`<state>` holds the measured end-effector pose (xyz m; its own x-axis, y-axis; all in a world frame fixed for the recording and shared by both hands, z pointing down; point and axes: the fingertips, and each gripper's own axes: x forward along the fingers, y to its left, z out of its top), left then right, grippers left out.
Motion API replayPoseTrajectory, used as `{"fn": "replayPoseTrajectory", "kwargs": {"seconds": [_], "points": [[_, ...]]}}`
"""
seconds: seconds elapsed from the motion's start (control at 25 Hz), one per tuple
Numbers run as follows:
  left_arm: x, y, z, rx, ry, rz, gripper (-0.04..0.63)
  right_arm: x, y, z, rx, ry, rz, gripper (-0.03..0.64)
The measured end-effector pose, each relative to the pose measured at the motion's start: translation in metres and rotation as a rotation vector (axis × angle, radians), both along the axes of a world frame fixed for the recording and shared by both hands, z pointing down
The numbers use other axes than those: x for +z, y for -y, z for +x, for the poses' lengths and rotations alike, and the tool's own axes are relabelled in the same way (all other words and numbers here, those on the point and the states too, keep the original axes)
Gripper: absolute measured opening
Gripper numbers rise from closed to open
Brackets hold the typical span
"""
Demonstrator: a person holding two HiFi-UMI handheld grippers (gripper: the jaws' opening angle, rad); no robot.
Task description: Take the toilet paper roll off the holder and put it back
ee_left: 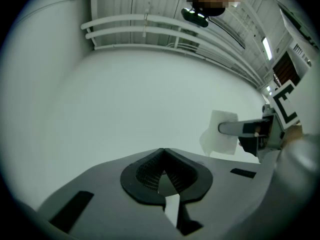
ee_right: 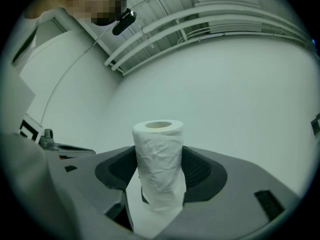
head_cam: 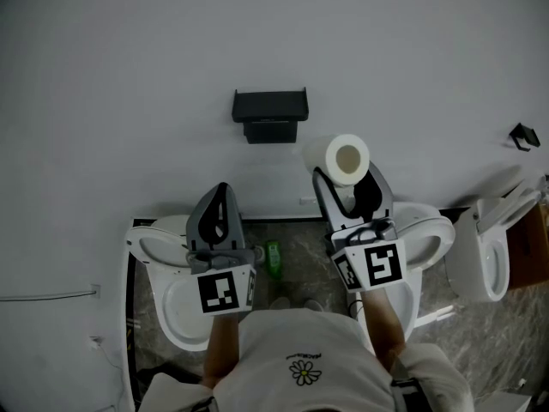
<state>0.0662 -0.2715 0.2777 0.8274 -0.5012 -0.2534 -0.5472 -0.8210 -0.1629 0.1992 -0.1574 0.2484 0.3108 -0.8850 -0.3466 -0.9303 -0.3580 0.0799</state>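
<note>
Right gripper (head_cam: 347,178) is clamping the toilet paper roll (head_cam: 336,157) beside the black holder (head_cam: 268,114), seemingly about to rehang it; left gripper (head_cam: 221,191) is idling closed, empty.

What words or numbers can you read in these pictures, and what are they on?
No text here can be read.
Shirt: a tiny line of print above the daisy, too small to read.
Marker cube of the left gripper: black and white squares only, no letters.
Marker cube of the right gripper: squares only too.
Toilet paper roll and holder: no print seen.
</note>
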Motion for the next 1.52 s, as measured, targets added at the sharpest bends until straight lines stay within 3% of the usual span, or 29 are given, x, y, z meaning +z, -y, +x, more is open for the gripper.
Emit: {"fn": "replayPoseTrajectory", "kwargs": {"seconds": [0.36,0.6,0.8,1.04,1.2,1.52], "points": [[0.009,0.015,-0.009,-0.032,-0.009,-0.061,0.017,-0.097,0.069,0.019,-0.165,-0.029,0.077,0.276],[0.019,0.032,-0.021,-0.078,0.027,-0.056,0.017,-0.121,0.131,0.026,-0.225,-0.025,0.015,0.276],[0.024,0.043,-0.029,-0.102,0.024,-0.065,0.017,-0.101,0.186,0.031,-0.277,0.071,-0.105,0.276],[0.024,0.052,-0.042,-0.131,-0.011,-0.111,0.017,-0.059,0.232,0.042,-0.237,0.139,-0.256,0.276],[0.036,0.059,-0.052,-0.158,0.023,-0.121,0.017,-0.03,0.246,0.05,-0.194,0.168,-0.35,0.276],[0.04,0.063,-0.053,-0.157,0.003,-0.139,0.017,0.023,0.262,0.069,-0.158,0.259,-0.461,0.278]]}}
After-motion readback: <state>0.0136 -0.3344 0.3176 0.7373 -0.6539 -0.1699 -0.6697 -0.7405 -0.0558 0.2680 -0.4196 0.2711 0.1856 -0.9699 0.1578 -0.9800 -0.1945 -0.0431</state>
